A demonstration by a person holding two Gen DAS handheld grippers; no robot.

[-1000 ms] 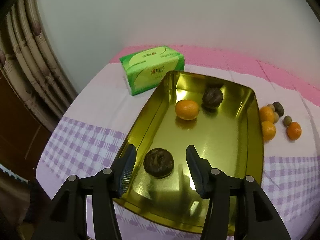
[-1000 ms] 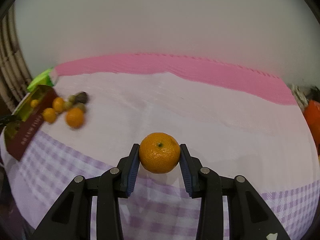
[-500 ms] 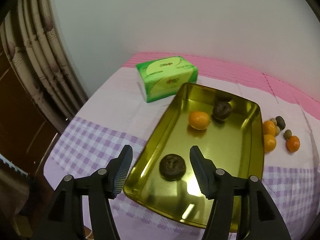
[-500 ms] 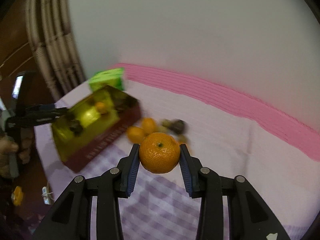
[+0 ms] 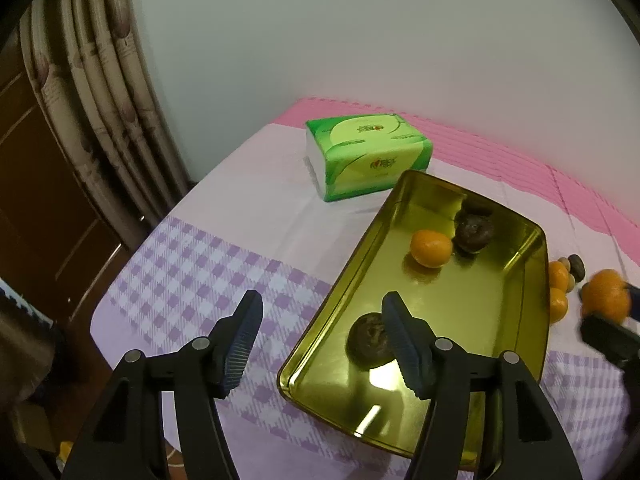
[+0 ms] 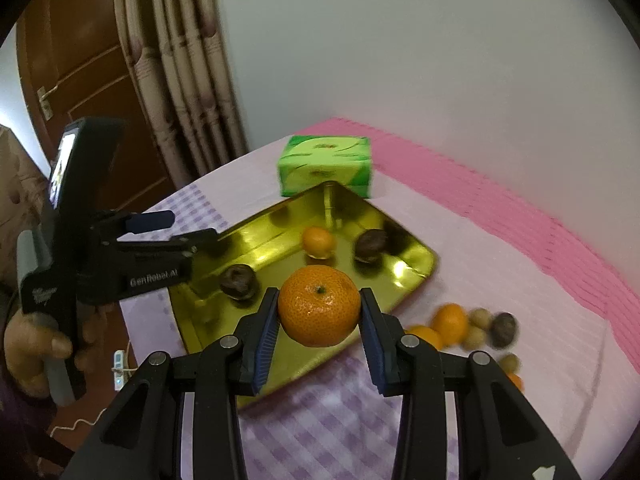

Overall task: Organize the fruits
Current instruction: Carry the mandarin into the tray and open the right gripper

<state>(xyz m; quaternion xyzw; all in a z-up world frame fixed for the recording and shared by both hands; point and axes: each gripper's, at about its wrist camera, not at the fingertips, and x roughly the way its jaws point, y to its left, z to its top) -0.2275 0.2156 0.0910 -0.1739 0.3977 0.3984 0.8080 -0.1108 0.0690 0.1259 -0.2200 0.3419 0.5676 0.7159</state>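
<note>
My right gripper (image 6: 319, 330) is shut on an orange (image 6: 319, 305) and holds it above the near edge of the gold tray (image 6: 416, 264). The tray (image 5: 472, 292) holds one small orange (image 5: 431, 248) and two dark brown fruits (image 5: 474, 232) (image 5: 368, 340). My left gripper (image 5: 326, 340) is open and empty, over the tray's near left corner; it shows at the left of the right wrist view (image 6: 160, 232). The held orange also appears at the right edge of the left wrist view (image 5: 606, 300). Loose oranges and small brown fruits (image 6: 472, 326) lie on the cloth right of the tray.
A green tissue pack (image 5: 368, 156) stands behind the tray, by the white wall. The table has a pink and purple-checked cloth (image 5: 208, 272). A curtain (image 5: 100, 80) and a brown door (image 6: 80, 60) are at the left, past the table edge.
My right gripper has swung left with the orange, from open cloth to just over the tray. My left gripper has pulled back and left, away from the dark fruit in the tray.
</note>
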